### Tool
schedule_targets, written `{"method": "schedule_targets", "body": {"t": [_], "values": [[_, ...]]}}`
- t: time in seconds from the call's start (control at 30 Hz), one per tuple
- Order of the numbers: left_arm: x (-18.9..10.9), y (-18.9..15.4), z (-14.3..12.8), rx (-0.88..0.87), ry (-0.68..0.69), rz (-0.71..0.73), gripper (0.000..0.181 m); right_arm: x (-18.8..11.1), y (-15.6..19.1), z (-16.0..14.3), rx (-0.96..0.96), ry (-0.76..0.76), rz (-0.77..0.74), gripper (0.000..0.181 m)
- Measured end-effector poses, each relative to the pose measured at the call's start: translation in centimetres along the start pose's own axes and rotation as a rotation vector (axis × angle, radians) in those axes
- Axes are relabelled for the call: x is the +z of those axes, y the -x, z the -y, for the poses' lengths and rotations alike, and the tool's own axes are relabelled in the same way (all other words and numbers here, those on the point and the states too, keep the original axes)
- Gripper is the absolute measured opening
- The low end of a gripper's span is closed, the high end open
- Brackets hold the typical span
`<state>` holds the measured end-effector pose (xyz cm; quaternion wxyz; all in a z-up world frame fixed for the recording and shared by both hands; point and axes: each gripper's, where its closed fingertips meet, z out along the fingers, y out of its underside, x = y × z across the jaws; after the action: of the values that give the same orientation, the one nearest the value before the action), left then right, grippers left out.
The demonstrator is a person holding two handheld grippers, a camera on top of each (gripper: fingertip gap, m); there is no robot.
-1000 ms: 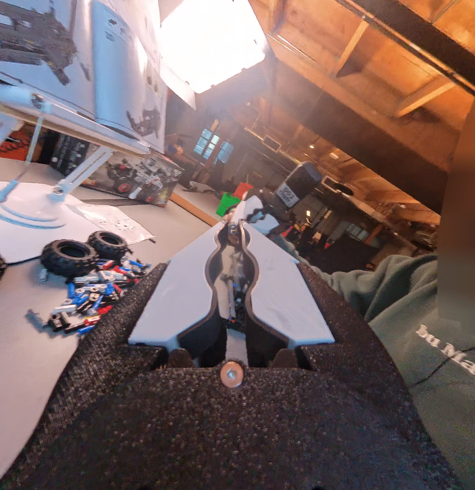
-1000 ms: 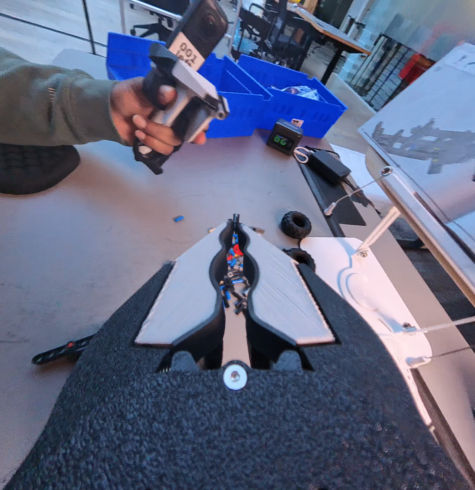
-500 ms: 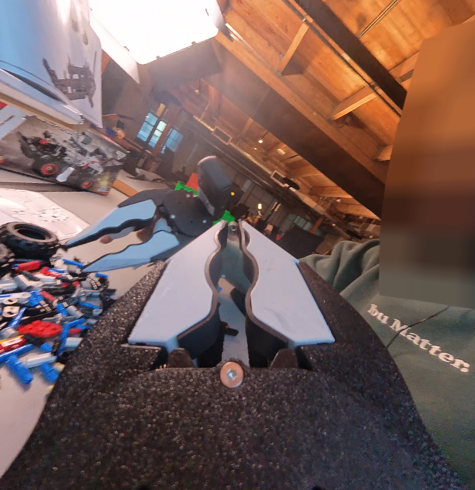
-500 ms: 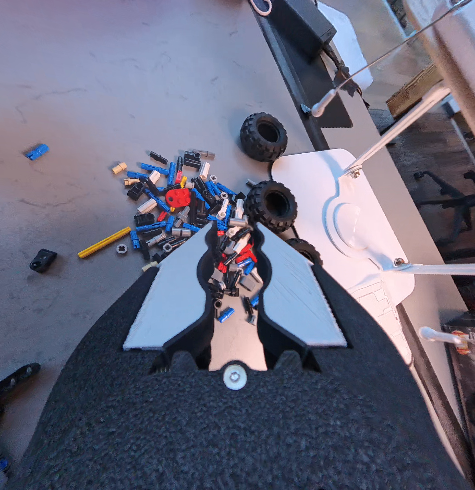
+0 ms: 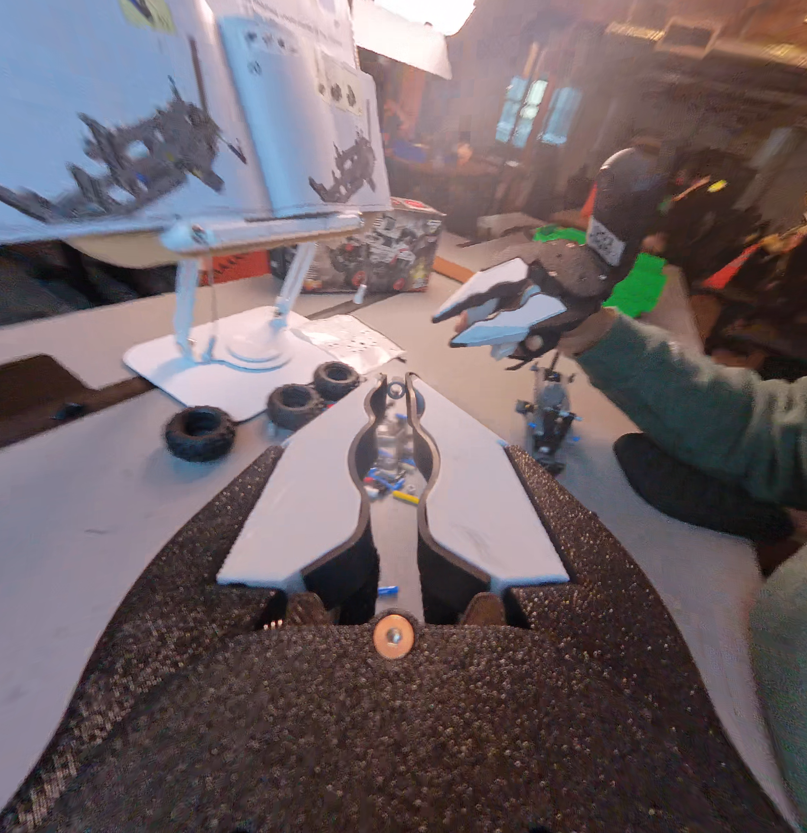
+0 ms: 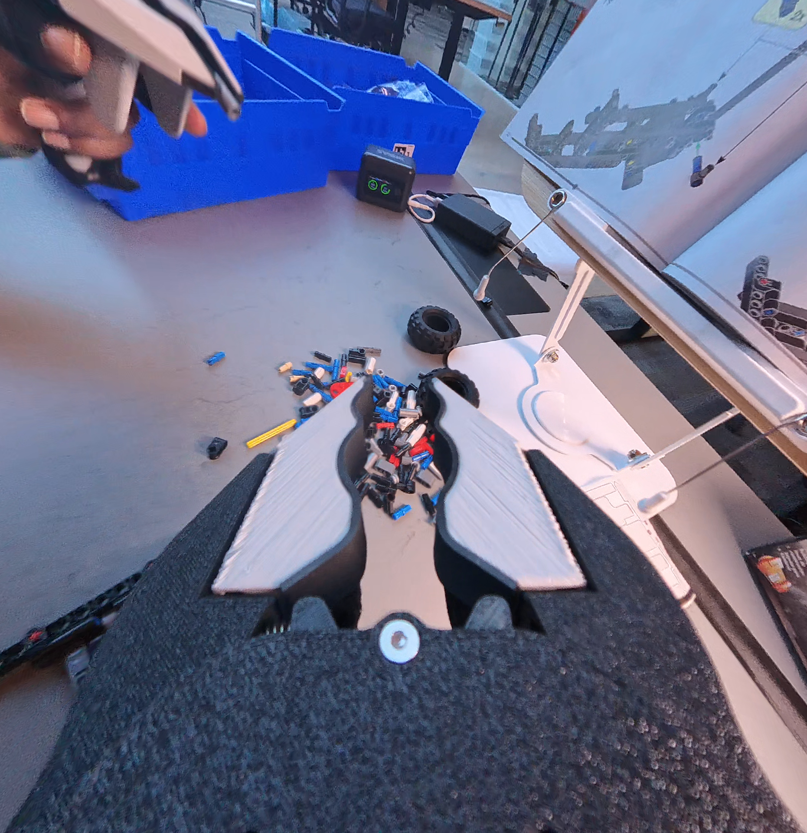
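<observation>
left: your left hand-held gripper [image 5: 396,391] has swung down over the desk [image 5: 77,487], jaws narrow, seemingly pinching a small dark ring [image 5: 395,387] | right: your right hand-held gripper [image 6: 401,388] has backed off, jaws apart and empty above the parts pile [image 6: 394,444]

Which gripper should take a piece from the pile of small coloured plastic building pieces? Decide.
Right, likely. The right gripper is open, its fingers framing the pile of small coloured plastic building pieces close below. The left gripper shows only a narrow gap, and the pile looks farther off.
</observation>
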<state>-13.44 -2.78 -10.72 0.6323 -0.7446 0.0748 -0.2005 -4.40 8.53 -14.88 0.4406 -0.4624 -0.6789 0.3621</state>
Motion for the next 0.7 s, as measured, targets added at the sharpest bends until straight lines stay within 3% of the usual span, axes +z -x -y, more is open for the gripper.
{"method": "schedule_targets", "body": {"t": [0.07,0.17,0.33,0.43,0.7], "values": [[-3.2,1.0,1.8,0.137,0.047,0.171,0.007,-1.3,0.6,0.0,-0.002,-0.007,-0.002,0.021],[-9.5,4.3,2.0,0.232,0.181,0.459,0.008,-3.1,1.7,-0.8,0.004,-0.008,-0.011,0.021],[-18.2,9.9,-2.7,0.078,0.325,0.717,0.007,-5.0,3.2,-1.9,-0.010,-0.010,-0.029,0.018],[-19.9,10.4,-4.6,0.014,0.309,0.728,0.008,-5.0,3.8,-2.4,-0.028,0.007,-0.028,0.018],[-19.3,9.3,-5.4,-0.117,0.143,0.576,0.008,-4.3,5.4,-3.0,-0.083,0.038,-0.016,0.018]]}}
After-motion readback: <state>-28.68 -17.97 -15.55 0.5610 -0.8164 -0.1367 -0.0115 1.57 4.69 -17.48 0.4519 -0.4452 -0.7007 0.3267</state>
